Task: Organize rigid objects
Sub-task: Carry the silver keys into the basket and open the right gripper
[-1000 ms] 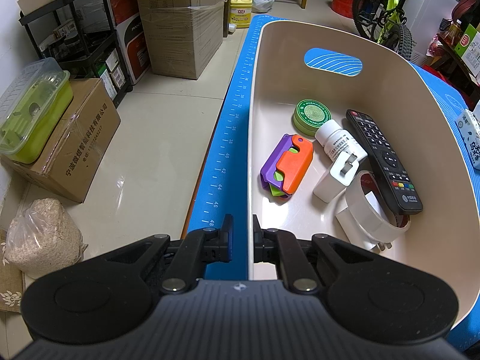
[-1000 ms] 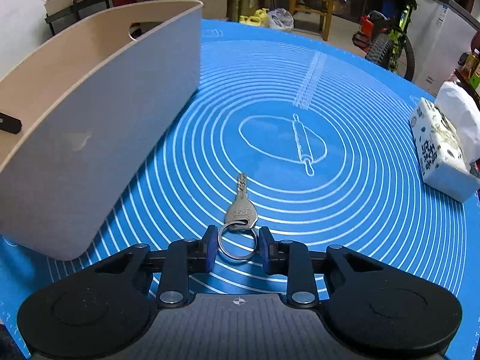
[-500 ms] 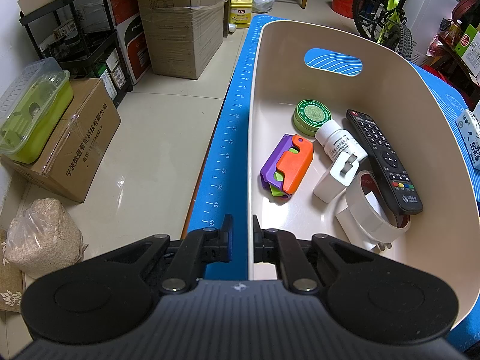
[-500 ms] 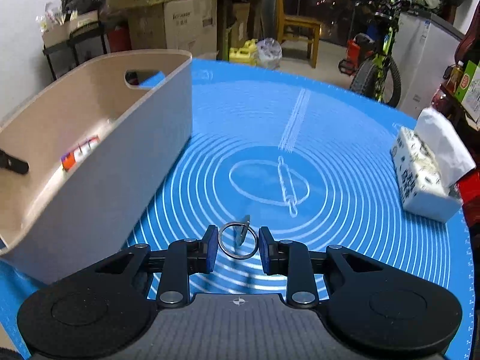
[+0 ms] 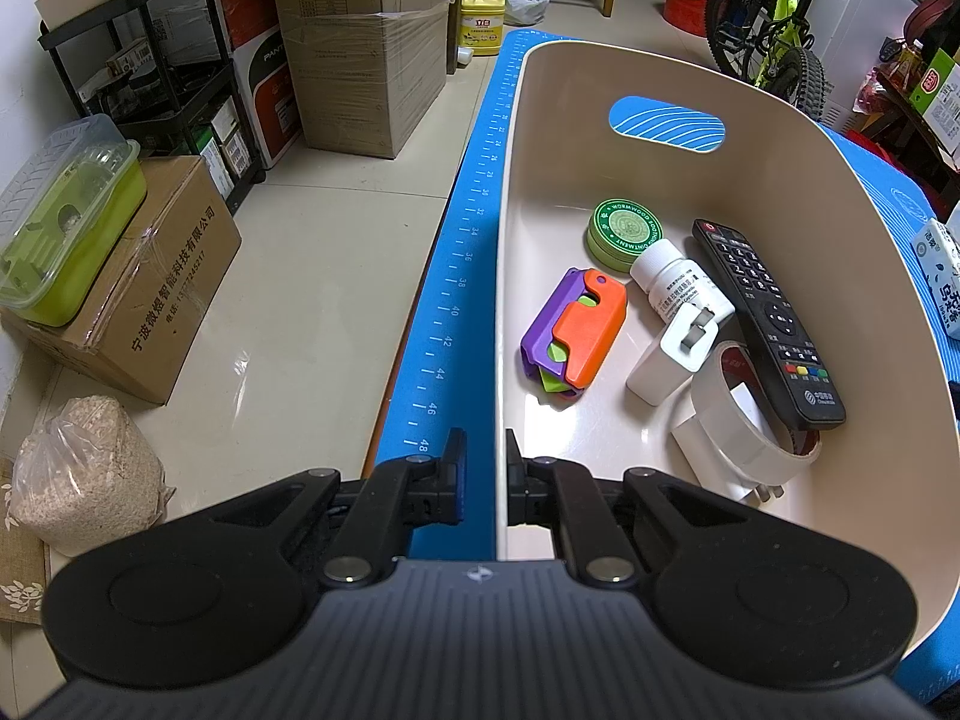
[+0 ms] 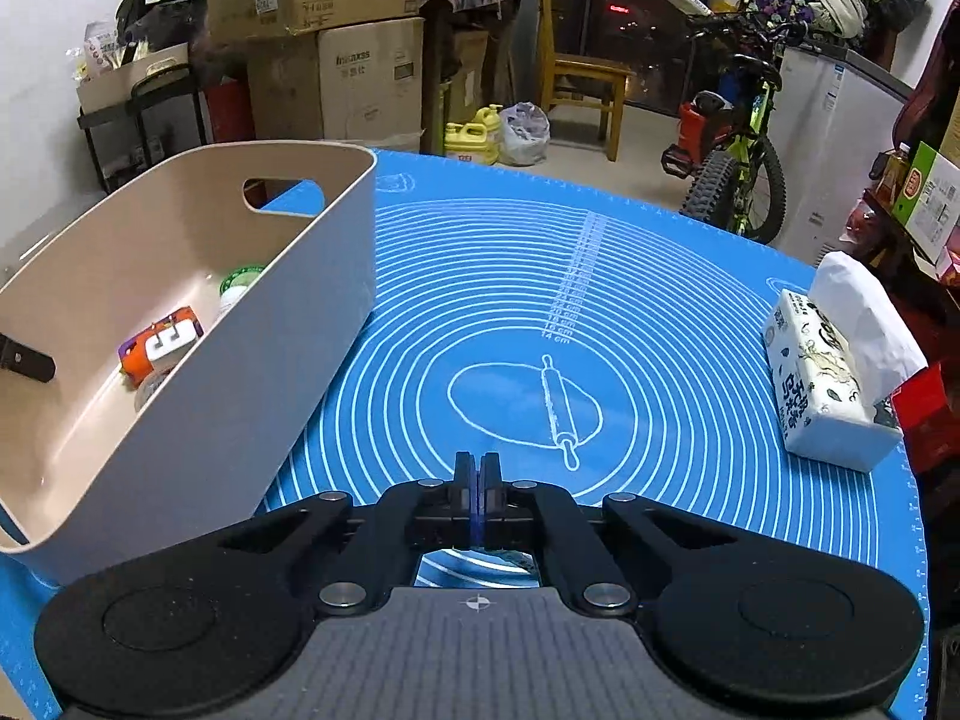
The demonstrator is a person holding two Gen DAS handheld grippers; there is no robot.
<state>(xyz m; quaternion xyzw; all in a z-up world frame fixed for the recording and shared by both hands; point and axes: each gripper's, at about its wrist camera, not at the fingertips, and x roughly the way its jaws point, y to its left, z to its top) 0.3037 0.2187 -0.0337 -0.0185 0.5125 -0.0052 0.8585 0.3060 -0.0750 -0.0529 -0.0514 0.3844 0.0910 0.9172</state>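
A beige bin [image 5: 870, 276] stands on the blue mat. In it lie a green tin [image 5: 624, 232], a white pill bottle [image 5: 678, 285], a black remote [image 5: 768, 318], an orange and purple toy [image 5: 576, 330], a white charger [image 5: 672, 354] and a tape roll [image 5: 750, 420]. My left gripper [image 5: 480, 474] is shut on the bin's near left wall. My right gripper [image 6: 477, 486] is raised over the mat [image 6: 600, 312], right of the bin [image 6: 258, 360], with its jaws closed together. The key and its ring are not in sight.
A tissue pack [image 6: 834, 372] lies at the mat's right edge. On the floor to the left are cardboard boxes [image 5: 138, 282], a green lidded container [image 5: 66, 216] and a bag of grain [image 5: 78, 474]. A bicycle [image 6: 738, 162] and a chair [image 6: 588, 84] stand beyond the table.
My right gripper has risen from the mat and its jaws have closed together; the key ring that hung between them is no longer in sight. The left gripper has not moved.
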